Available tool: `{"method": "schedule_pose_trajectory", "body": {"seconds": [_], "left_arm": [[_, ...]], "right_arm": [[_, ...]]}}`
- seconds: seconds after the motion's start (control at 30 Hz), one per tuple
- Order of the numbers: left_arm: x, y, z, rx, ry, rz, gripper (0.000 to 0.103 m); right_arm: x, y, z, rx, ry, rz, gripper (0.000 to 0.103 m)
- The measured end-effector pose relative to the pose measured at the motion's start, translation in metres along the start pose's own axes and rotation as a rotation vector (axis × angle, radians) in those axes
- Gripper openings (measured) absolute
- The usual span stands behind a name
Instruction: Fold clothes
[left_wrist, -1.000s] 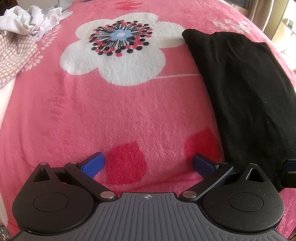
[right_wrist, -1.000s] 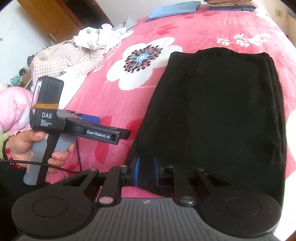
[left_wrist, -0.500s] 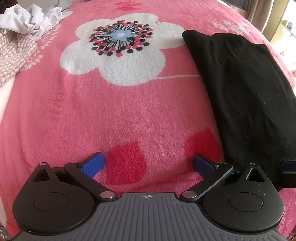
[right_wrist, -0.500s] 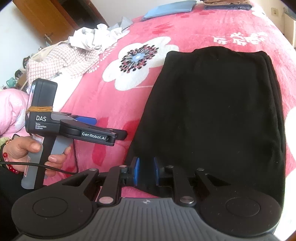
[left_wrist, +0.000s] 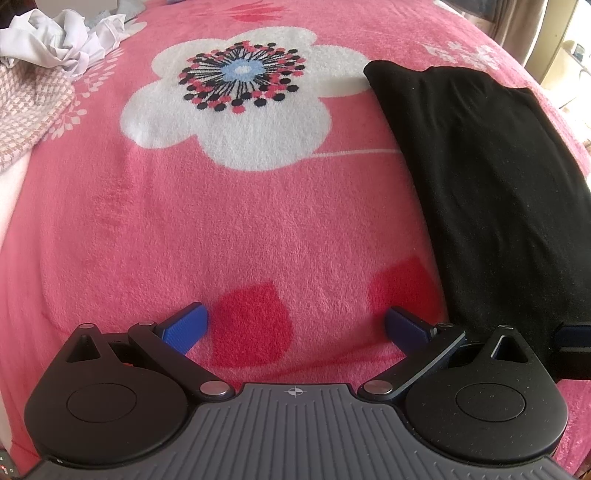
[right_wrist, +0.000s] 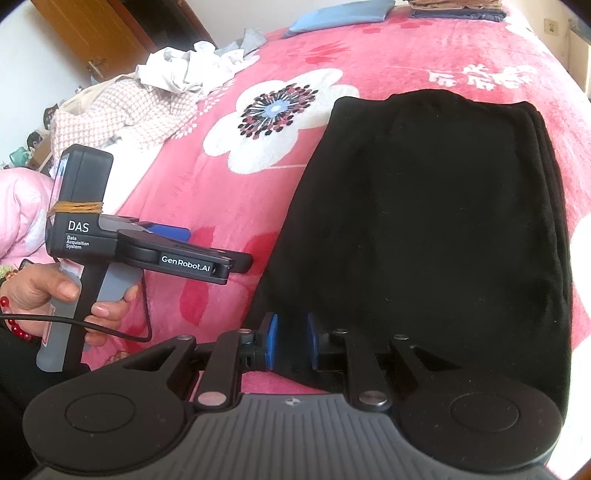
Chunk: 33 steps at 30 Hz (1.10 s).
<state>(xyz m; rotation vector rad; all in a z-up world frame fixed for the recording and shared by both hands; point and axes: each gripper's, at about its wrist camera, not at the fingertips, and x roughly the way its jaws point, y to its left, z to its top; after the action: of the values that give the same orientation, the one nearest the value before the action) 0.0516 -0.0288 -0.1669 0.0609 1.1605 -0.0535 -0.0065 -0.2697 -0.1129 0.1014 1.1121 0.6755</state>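
Black garment (right_wrist: 436, 221) flat on pink blanket (left_wrist: 258, 229) | right gripper (right_wrist: 291, 341) pinches its near-left corner | left gripper (left_wrist: 295, 325) spread, empty | likely lift evenly, keeping layers aligned.

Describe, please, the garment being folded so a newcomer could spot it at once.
Start at the pink blanket with its big white flower. Just right of that flower lies the black garment, flat. It alone is plain black; the white and checked clothes sit crumpled far left.
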Motion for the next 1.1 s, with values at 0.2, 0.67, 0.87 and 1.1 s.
{"method": "schedule_pose_trajectory", "body": {"seconds": [0.2, 0.67, 0.87, 1.1], "left_arm": [[-0.002, 0.004, 0.001, -0.006, -0.005, -0.013, 0.103], [-0.041, 0.044, 0.028, -0.141, -0.252, -0.278, 0.103], [-0.033, 0.048, 0.033, -0.179, -0.239, -0.334, 0.103], [-0.026, 0.041, 0.028, -0.129, -0.22, -0.324, 0.103]], "right_arm": [[0.001, 0.003, -0.001, -0.008, 0.0, -0.004, 0.02], [0.006, 0.018, -0.003, -0.091, -0.018, 0.023, 0.02], [0.011, 0.027, -0.003, -0.142, -0.025, 0.044, 0.02], [0.032, 0.035, 0.002, -0.22, -0.03, 0.065, 0.018]]}}
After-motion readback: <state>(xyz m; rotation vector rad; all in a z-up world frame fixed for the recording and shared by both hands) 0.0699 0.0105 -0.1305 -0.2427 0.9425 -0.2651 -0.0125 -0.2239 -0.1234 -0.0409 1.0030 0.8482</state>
